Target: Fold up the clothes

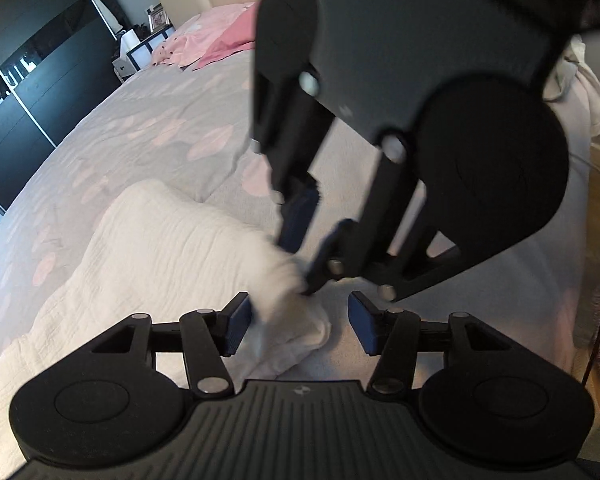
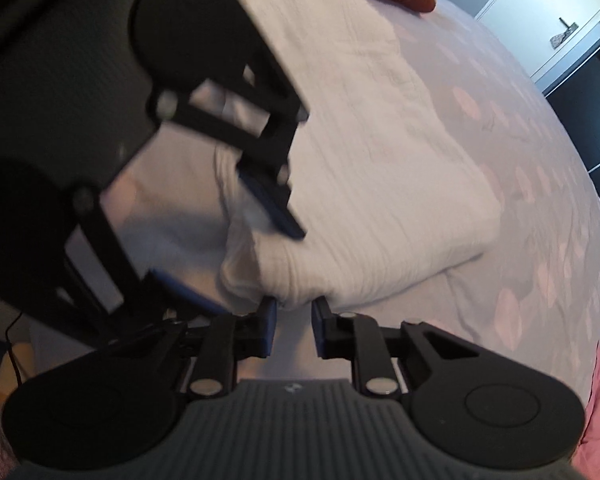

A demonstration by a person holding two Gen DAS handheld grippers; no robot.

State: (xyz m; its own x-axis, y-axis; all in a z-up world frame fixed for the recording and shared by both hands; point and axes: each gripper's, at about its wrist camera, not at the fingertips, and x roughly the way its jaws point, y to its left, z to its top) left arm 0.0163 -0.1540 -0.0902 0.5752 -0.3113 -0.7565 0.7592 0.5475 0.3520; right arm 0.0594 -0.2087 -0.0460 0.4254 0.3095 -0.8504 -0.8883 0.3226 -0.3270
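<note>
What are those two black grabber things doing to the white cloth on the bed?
A person is folding laundry with a grabber in each hand. A white garment lies partly folded on the grey bedspread with pink blotches. The right gripper sits at the cloth's near corner, its jaws narrow, though whether they pinch the cloth is unclear. The left gripper is open, with a bunched bit of cloth lying loose between its blue pads. Pink clothes wait farther up the bed.

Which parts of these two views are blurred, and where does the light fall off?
Left wrist view: the other hand-held gripper and the white cloth corner beneath it smear; the wardrobe stays dark. Right wrist view: the other hand-held gripper is blurred, shading the bedspread below.
</note>
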